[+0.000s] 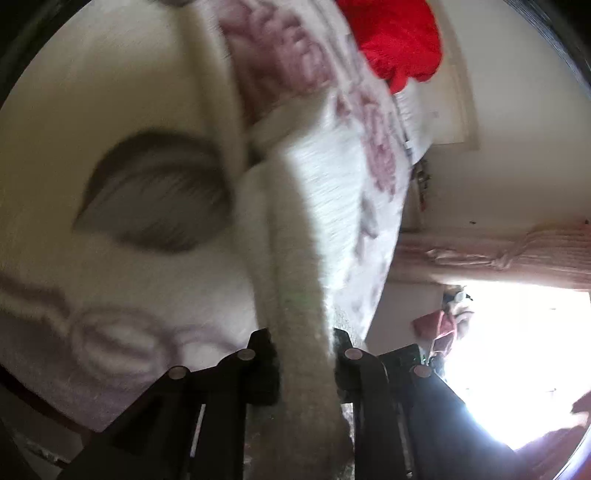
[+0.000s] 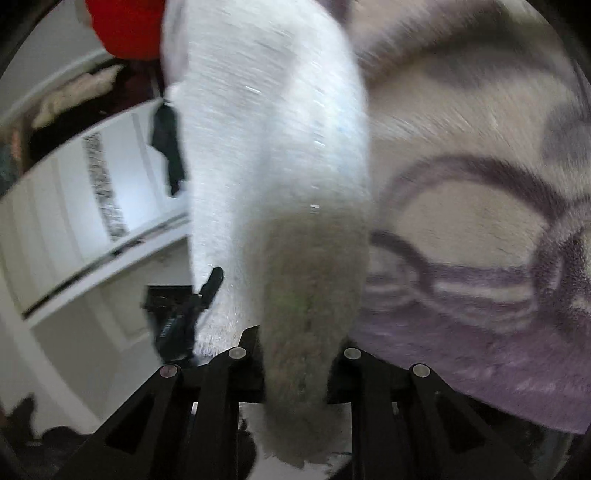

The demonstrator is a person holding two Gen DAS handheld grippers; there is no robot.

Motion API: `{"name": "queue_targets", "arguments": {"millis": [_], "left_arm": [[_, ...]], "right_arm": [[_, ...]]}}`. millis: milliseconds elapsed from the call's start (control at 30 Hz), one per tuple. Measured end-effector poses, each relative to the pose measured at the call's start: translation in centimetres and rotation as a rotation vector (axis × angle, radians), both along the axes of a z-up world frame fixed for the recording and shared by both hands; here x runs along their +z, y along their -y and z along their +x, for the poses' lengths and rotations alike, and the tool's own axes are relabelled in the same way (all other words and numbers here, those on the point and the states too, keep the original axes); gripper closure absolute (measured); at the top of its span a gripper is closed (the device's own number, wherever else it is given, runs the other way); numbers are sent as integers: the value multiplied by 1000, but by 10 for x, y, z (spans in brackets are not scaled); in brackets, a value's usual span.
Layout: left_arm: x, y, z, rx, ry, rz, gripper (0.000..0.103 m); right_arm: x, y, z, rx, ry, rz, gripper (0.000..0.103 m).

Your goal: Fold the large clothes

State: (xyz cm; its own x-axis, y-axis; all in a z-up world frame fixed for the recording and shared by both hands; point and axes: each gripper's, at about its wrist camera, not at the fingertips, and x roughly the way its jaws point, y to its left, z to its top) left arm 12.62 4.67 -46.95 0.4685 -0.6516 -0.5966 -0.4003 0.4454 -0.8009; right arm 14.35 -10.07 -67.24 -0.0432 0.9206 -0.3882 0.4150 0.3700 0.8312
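Observation:
A white fuzzy garment (image 1: 325, 184) hangs stretched ahead of me, blurred by motion. In the left wrist view a narrow band of it runs down between the black fingers, and my left gripper (image 1: 304, 354) is shut on it. In the right wrist view the same white garment (image 2: 273, 147) fills the middle, and its greyish shaded lower part passes between the fingers. My right gripper (image 2: 299, 354) is shut on that part. A black device (image 2: 184, 314) touches the garment's left edge; I cannot tell what it is.
A cream blanket with purple swirls (image 1: 92, 332) (image 2: 480, 258) lies close below and beside the garment. Pink floral fabric (image 1: 295, 55) and a red cloth (image 1: 399, 37) (image 2: 125, 29) are further off. A bright window (image 1: 517, 350), pink curtain (image 1: 498, 254) and white cupboard doors (image 2: 74, 221) surround.

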Motion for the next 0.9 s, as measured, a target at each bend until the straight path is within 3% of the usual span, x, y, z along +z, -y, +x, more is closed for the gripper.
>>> {"name": "queue_targets", "arguments": {"millis": [133,267,400,467,567,667,767,867,900], "left_arm": [[25,-3,64,11,61,-37,91],[30,-3,139,28,53,-52,91],[3,-24,189,50,-22,-80,90],[-17,-30,210,62,-94,-114,88],[-59,-38,244,90,-191,-207,76],[-75,-47,256,130,-233,-281,65],[-73,-54,258,174,-203,-362,55],[-62,-68,248,246,-110,-393,51],[-58,-72,245,263,-89,-385,50]], "right_arm": [[24,12,38,-74,37,68,85],[43,39,95,-137,83,91,85],[41,48,162,-207,91,90,85],[28,49,200,-252,52,96,85],[2,68,238,-324,-44,115,82],[-29,71,253,-391,-130,137,72],[-44,72,266,-436,-162,183,66],[-42,80,275,-488,-142,229,36],[-39,82,279,-507,-128,238,20]]}}
